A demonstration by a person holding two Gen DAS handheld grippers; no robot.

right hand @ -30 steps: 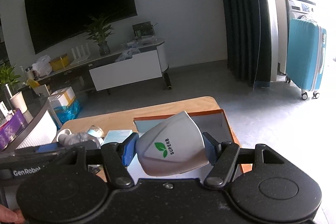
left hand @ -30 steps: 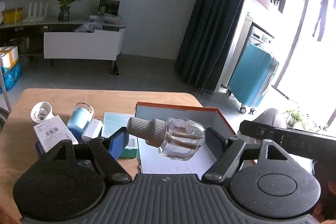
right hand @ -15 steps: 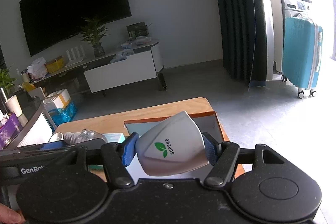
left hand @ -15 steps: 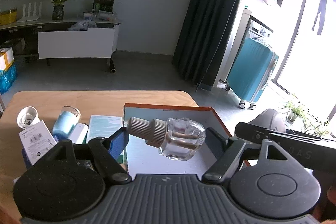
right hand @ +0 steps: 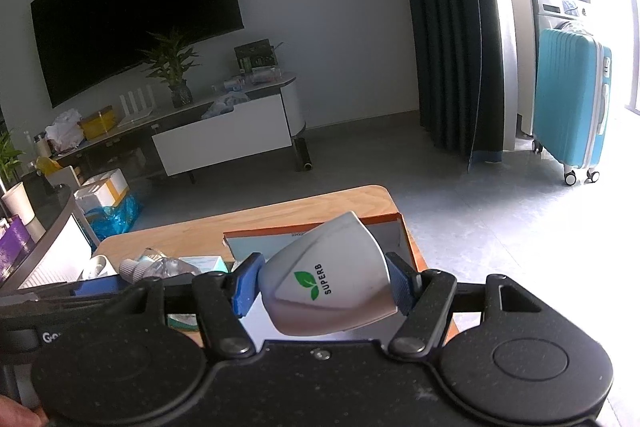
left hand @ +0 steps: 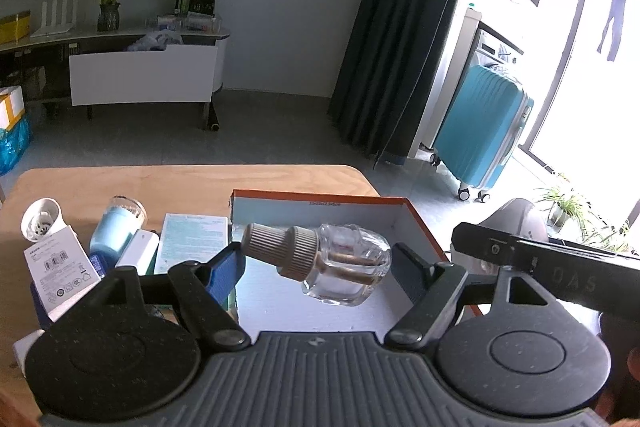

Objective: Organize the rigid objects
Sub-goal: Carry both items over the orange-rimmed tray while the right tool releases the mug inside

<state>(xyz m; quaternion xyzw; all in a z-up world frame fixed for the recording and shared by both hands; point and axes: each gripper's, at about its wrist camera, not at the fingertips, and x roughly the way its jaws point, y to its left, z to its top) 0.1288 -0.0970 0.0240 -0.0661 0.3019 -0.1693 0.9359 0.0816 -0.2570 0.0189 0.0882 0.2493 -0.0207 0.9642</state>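
Box (right hand: 394,227) floor mostly hidden behind gripped white device (right hand: 332,279).

Between the blue pads (left hand: 225,271) – a clear bottle (left hand: 347,269) with a ribbed beige cap (left hand: 280,249). Beyond it lies an orange-edged, white-floored box (left hand: 416,217). The other claw's pads grip a white shell (right hand: 330,285) – green leaf, dark lettering.

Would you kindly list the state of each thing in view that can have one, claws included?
Left claw: shut on the glass bottle.
Glass bottle: capped, held tilted above the box.
Right claw: shut on the white SUPERB device.
White SUPERB device: held tilted above the box.
Orange-rimmed box: open, nothing visible inside.
Blue tumbler: lying on its side on the table.
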